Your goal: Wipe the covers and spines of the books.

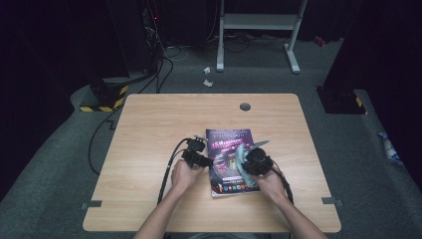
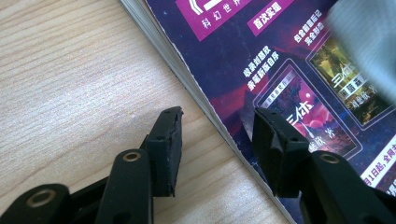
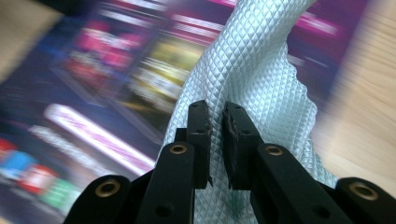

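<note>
Right gripper [image 3: 215,116]: we are pinching a fold of the cloth [image 3: 261,70] between our two jaws, which are standing almost together with the fabric squeezed in the narrow gap.
Cloth: pale grey-green with a quilted diamond weave, it is rising ahead of our right jaws and hanging down on both sides of them; in the high view it [image 1: 244,157] is lying draped across the book, just in front of our right gripper [image 1: 258,160].
Left gripper [image 2: 217,126]: we are holding our jaws apart, clamped on nothing; one jaw is sitting over the bare table [image 2: 70,79], the other over the book's cover, with the book's edge running up between them.
Book [image 2: 261,60]: it is lying flat with its dark purple cover facing up, its page edges showing just beside our left jaw tips; in the high view it [image 1: 226,149] is lying between our two grippers.
Left gripper from above [image 1: 196,154]: it is resting at the book's left edge, our hand behind it.
Table: light wood, running under both tools.
</note>
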### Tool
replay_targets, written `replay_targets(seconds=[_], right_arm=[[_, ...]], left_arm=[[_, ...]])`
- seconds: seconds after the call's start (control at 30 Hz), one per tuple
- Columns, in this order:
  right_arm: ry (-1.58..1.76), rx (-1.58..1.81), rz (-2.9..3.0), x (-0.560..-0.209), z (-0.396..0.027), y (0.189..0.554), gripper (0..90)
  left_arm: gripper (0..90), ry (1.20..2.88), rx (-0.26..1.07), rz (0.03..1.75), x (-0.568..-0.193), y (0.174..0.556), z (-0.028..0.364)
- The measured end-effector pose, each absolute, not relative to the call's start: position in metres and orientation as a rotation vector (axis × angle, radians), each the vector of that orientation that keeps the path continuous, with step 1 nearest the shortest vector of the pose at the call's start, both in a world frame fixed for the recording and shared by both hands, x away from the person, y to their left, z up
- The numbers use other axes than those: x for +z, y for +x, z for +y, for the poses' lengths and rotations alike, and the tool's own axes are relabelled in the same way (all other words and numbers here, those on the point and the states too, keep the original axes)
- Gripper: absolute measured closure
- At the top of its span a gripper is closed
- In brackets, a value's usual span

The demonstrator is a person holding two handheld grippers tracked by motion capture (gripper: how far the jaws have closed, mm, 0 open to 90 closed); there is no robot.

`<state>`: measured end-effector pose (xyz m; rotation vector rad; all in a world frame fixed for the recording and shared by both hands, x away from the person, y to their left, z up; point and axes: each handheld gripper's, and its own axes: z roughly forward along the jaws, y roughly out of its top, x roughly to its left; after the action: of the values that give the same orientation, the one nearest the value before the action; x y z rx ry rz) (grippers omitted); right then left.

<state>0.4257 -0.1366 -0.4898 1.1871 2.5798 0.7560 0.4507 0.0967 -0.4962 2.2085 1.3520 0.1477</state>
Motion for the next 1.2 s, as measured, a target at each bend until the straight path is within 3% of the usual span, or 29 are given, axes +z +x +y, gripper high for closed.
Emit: replay_targets(seconds=[0.23,0.37,0.5,0.73,0.87,1.2], right_arm=[[1.002,0.813,2.698,-0.492,-0.073,0.415,81.4],[0.996,0.828,2.705,-0.492,-0.069,0.415,81.2],[1.025,0.824,2.679,-0.492,-0.088,0.419,81.2],[1.305,0.828,2.507,-0.493,-0.182,0.427,81.1],[1.401,0.826,2.445,-0.491,-0.212,0.433,80.9],[1.487,0.906,2.386,-0.497,-0.218,0.445,80.8]], left_arm=[[52.5,2.213,0.146,1.352,-0.496,0.451,0.097],[52.6,2.216,0.144,1.347,-0.496,0.451,0.097],[52.5,2.207,0.145,1.35,-0.496,0.451,0.097],[52.5,2.185,0.145,1.352,-0.497,0.45,0.098],[52.0,2.173,0.136,1.358,-0.497,0.451,0.098],[53.3,2.183,0.154,1.336,-0.496,0.455,0.085]])
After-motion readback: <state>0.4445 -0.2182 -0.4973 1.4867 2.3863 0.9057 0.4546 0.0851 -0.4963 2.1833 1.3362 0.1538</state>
